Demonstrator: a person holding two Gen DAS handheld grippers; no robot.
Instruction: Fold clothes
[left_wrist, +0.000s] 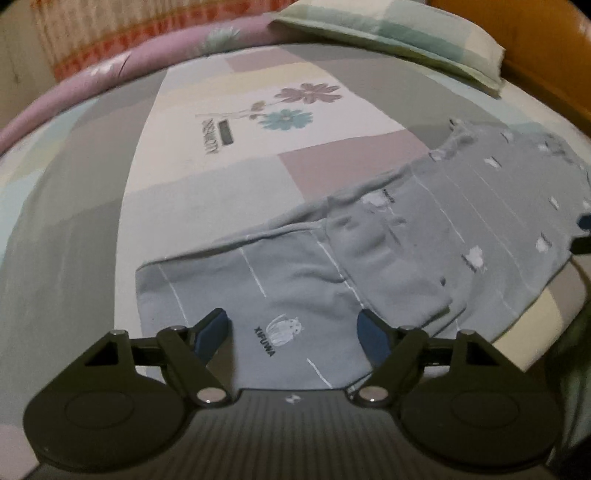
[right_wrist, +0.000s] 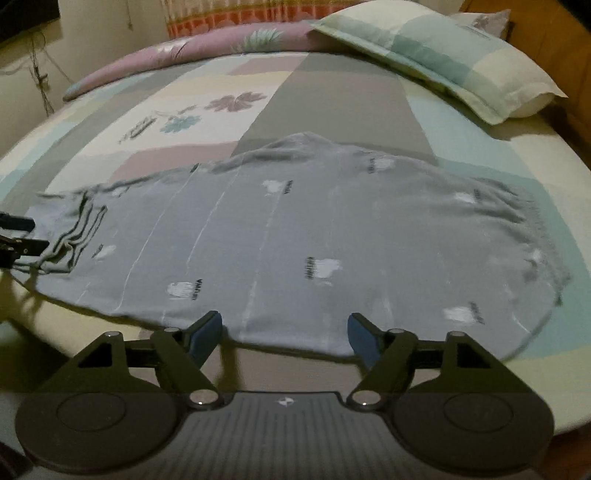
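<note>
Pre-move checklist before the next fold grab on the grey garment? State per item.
1. Left gripper jaws open, nothing between them: ok.
2. Right gripper jaws open, nothing between them: ok.
3. Grey garment spread on the bed sheet, not bunched: mostly ok; the sleeve end at its left is rumpled.
4. Folded-over layer lying flat in the left wrist view: not ok, it shows creases.
5. Near hem within reach of the right gripper: ok, it lies just ahead of the jaws.
6. Pillow clear of the garment: ok, it lies apart at the far side.
</note>
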